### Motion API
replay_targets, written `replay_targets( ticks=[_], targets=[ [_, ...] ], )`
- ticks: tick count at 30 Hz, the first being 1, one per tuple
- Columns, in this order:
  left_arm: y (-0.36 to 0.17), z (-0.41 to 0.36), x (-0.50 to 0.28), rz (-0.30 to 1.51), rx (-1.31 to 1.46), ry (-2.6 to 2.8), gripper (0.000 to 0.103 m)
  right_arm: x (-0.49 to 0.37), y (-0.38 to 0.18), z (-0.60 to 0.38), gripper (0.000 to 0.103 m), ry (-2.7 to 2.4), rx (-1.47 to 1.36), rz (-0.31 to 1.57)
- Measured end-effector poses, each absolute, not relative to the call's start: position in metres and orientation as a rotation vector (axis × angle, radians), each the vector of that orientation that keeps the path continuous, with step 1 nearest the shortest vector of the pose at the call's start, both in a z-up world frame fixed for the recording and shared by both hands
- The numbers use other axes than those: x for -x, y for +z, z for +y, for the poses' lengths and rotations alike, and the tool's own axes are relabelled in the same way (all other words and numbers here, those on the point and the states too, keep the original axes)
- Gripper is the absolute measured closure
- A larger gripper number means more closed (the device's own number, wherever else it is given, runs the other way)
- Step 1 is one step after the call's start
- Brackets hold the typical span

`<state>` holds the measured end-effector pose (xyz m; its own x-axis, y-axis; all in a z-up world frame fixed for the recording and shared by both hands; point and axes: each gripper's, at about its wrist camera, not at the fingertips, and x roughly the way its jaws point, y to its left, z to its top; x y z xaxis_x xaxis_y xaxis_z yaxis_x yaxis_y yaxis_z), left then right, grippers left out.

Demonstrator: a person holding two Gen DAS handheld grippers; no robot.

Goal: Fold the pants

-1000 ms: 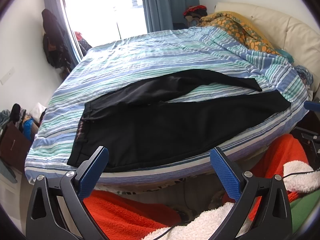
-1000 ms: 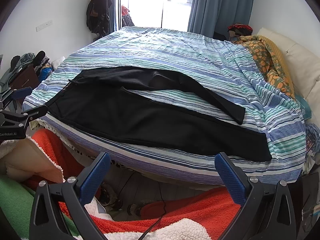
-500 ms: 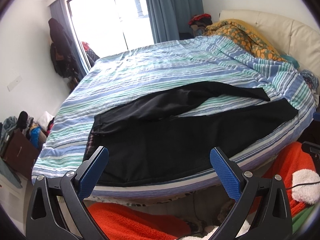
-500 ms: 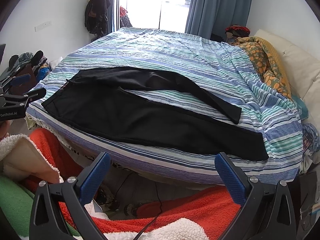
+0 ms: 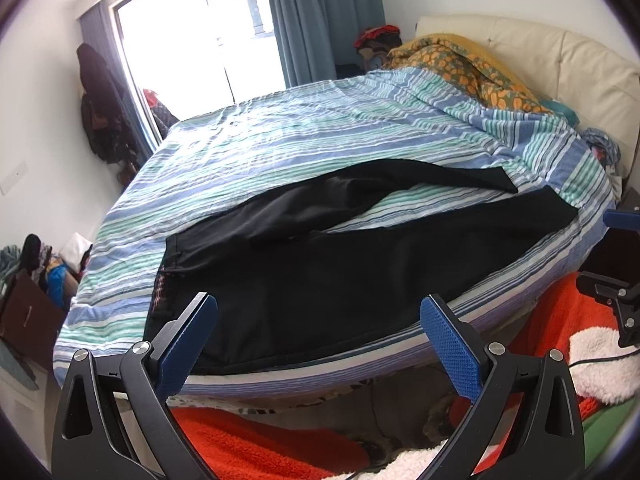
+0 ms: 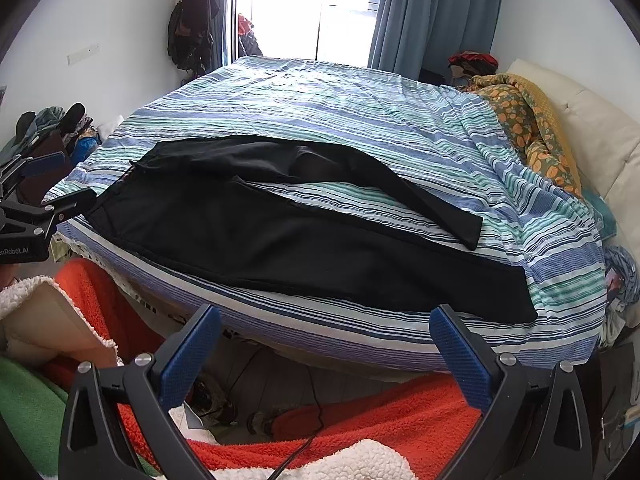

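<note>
Black pants [image 5: 320, 276] lie spread flat along the near edge of a striped bed [image 5: 280, 136], waistband at the left, legs running right and parted in a V. They also show in the right wrist view [image 6: 280, 232]. My left gripper [image 5: 318, 320] is open and empty, just short of the bed edge near the waistband end. My right gripper [image 6: 326, 334] is open and empty, below the bed edge near the lower leg. The left gripper also shows at the left edge of the right wrist view [image 6: 44, 208], and the right gripper at the right edge of the left wrist view [image 5: 616, 272].
A red and white fleece garment [image 6: 360, 420] fills the foreground below both grippers. An orange patterned quilt [image 6: 528, 120] and cream headboard [image 5: 560, 60] lie at the bed's right end. Clothes hang by the window [image 6: 192, 20]. Clutter sits on the floor at the left [image 5: 36, 264].
Both grippers have moved a little closer to the bed and risen slightly. The pants have not moved. Both stay open.
</note>
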<state>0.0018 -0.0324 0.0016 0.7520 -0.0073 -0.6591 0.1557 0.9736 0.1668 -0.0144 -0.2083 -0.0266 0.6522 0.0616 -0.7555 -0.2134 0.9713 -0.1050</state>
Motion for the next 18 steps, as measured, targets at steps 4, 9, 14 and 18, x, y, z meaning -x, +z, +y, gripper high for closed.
replay_targets(
  ticks=[4,9,14,18],
  targets=[
    [0.002,-0.032,-0.003,0.720,-0.217,-0.088,0.001,0.014,-0.027,-0.208,0.000,0.156,0.191,0.843],
    [0.003,-0.039,-0.002,0.717,-0.233,-0.116,0.001,0.014,-0.026,-0.208,0.000,0.157,0.191,0.839],
    [0.004,-0.058,0.004,0.696,-0.294,-0.176,0.001,0.016,-0.025,-0.206,0.000,0.160,0.199,0.829],
    [0.007,-0.065,0.007,0.678,-0.319,-0.193,0.001,0.019,-0.023,-0.206,0.000,0.153,0.198,0.822]
  ],
)
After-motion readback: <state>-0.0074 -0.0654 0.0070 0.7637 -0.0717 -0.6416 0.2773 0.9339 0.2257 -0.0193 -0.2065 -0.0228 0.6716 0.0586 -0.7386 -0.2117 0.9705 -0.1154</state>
